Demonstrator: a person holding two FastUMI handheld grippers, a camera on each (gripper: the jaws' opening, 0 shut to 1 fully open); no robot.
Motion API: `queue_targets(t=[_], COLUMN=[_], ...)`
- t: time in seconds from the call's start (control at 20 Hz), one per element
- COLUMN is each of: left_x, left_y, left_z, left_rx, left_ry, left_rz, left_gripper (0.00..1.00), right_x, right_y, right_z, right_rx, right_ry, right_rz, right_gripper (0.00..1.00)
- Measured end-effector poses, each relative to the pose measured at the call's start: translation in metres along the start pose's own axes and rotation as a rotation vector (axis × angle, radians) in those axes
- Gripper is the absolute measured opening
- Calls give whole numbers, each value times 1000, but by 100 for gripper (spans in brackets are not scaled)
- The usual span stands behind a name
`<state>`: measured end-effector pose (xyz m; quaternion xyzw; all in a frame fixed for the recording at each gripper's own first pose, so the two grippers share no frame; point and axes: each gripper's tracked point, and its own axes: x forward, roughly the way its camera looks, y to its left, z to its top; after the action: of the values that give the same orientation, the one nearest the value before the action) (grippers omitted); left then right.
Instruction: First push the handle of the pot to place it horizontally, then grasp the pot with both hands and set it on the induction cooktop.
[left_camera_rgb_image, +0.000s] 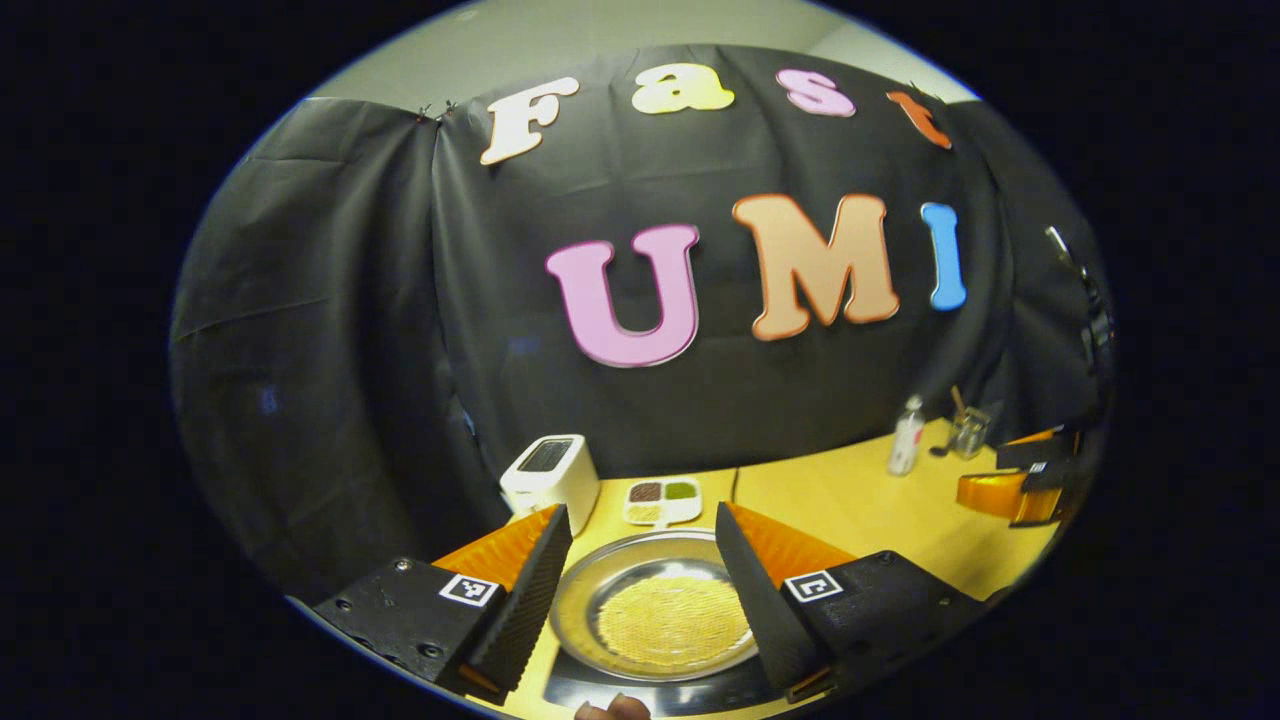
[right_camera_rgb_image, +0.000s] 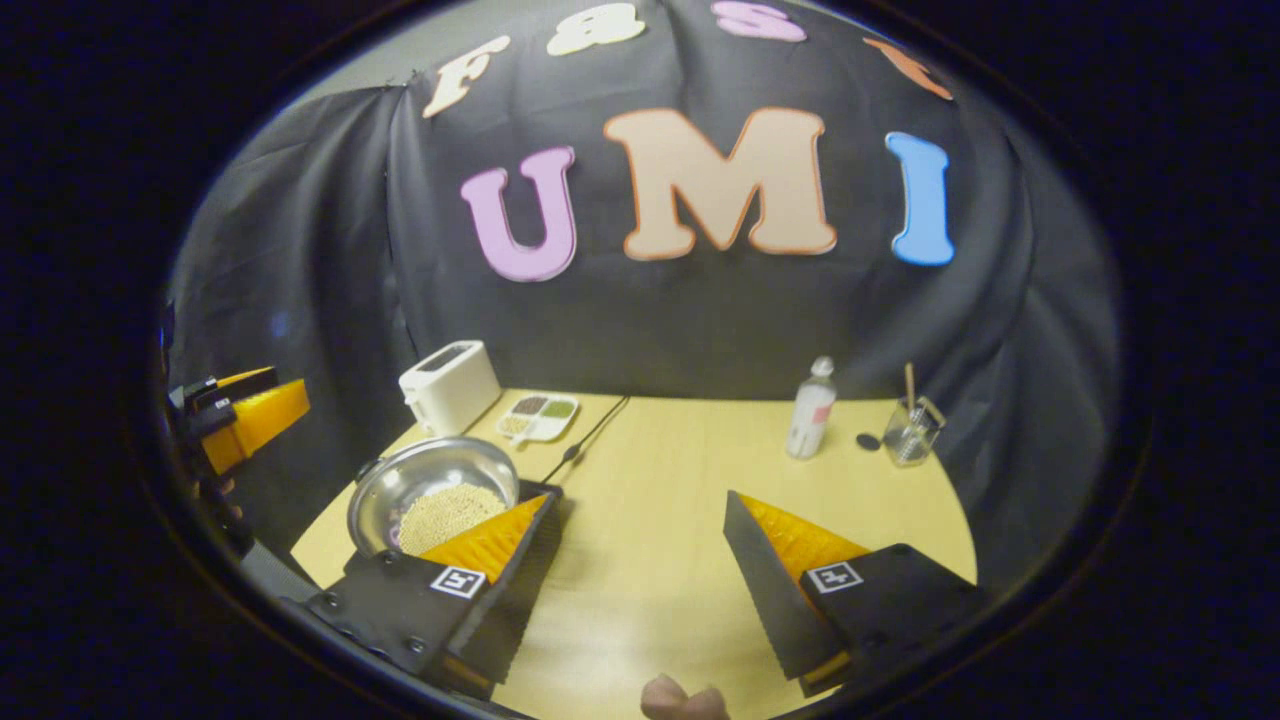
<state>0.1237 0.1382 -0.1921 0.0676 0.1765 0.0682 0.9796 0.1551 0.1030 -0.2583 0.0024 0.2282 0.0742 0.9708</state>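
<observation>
Both pairs of my fingers are standing open, gripping nothing. Left gripper (left_camera_rgb_image: 640, 600) is hovering over the pot (left_camera_rgb_image: 655, 610) of grain, sitting on the cooktop (left_camera_rgb_image: 650, 692) at the tabletop (right_camera_rgb_image: 680, 470) edge. Clipping its rim risks spilling grain or shoving it off.

Pot (left_camera_rgb_image: 660, 610): shiny silver steel, holding pale yellow grainy beads, between the left gripper (left_camera_rgb_image: 640, 590) fingers. Fingers: orange sides, black ribbed pads, black-and-white square markers. Cooktop (left_camera_rgb_image: 650, 695) beneath: glossy black. Table (right_camera_rgb_image: 680, 470): light yellow wood. Beyond the fingers: white toaster (left_camera_rgb_image: 550, 475), white tray (left_camera_rgb_image: 662, 500) of brown, green, tan portions.
</observation>
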Motion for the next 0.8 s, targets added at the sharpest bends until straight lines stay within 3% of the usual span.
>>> queue_targets(t=[0.35, 0.6, 0.8], left_x=[-61, -96, -127], left_y=[-78, -87, -67], left_z=[107, 126, 119], left_rx=[-3, -93, -99], left_ry=[-211, -242, -233], left_rz=[-80, -109, -100], left_gripper=[89, 89, 88], right_x=[-90, -146, -181], right_y=[-44, -38, -20], right_z=[99, 125, 123], right_rx=[32, 28, 21], right_ry=[-230, -319, -343], right_rz=[-40, -63, -65], right_gripper=[95, 95, 95])
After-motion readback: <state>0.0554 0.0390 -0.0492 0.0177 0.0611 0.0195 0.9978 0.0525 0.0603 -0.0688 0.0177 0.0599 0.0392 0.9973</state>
